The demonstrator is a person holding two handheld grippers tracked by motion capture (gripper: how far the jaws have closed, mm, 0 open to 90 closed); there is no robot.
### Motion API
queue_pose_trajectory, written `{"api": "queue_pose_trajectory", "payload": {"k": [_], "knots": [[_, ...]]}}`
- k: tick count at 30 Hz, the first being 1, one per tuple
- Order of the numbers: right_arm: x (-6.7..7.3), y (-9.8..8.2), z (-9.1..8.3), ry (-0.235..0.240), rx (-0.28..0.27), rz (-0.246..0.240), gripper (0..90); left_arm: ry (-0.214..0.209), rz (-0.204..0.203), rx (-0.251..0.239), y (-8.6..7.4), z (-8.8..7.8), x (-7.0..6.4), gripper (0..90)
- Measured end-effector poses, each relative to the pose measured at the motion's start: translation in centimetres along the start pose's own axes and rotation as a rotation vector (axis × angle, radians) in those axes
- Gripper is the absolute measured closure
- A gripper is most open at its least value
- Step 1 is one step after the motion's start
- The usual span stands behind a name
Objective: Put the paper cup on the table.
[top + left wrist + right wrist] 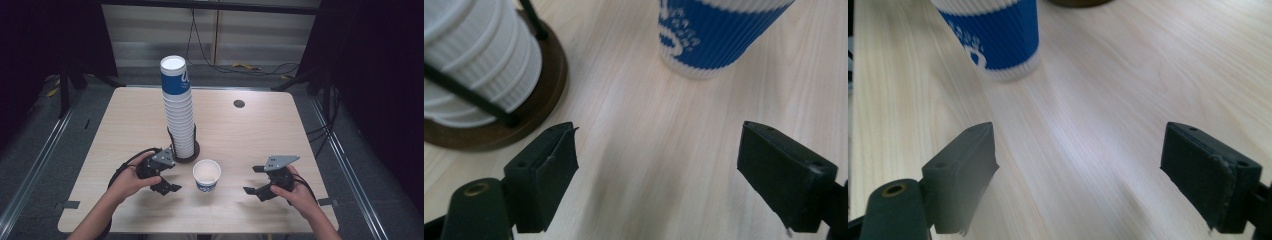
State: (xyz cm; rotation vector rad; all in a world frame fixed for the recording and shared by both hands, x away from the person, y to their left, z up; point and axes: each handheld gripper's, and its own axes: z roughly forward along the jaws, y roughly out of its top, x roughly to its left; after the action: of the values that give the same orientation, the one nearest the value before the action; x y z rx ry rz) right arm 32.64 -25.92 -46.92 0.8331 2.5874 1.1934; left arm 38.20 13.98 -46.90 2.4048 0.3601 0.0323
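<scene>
Grippers, high view: left gripper (167, 184) and right gripper (254, 181) are flanking the lone cup (206, 175), jaws wide, empty. Left gripper view: cup stack (471, 60) is sitting close; an elbow-out swing risks toppling it. Right gripper view: cup (993, 35) is standing ahead, light, prob. skidding if nudged.

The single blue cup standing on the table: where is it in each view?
High view: cup at lower centre, in front of the cup stack.
Left gripper view: top, right of centre, rim cut off.
Right gripper view: top left, rim cut off.
Shared landmark: the stack's brown base.
</scene>
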Motion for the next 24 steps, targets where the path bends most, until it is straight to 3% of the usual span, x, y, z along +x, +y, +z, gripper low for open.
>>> {"api": "queue_pose_trajectory", "payload": {"k": [12,20,24], "knots": [[-0.4,-2.1,-0.7,-0.045,0.047,0.005,13.7,0.032,-0.047,-0.006,-3.1,-0.5,0.9,16.3],[-0.7,-3.8,-0.3,-0.083,0.107,-0.003,12.9,0.064,-0.045,0.010,-4.6,-0.2,1.2,16.3],[-0.7,-4.0,-0.3,-0.094,0.088,-0.002,12.9,0.075,-0.036,-0.006,-5.2,-0.2,1.3,15.7]]}}
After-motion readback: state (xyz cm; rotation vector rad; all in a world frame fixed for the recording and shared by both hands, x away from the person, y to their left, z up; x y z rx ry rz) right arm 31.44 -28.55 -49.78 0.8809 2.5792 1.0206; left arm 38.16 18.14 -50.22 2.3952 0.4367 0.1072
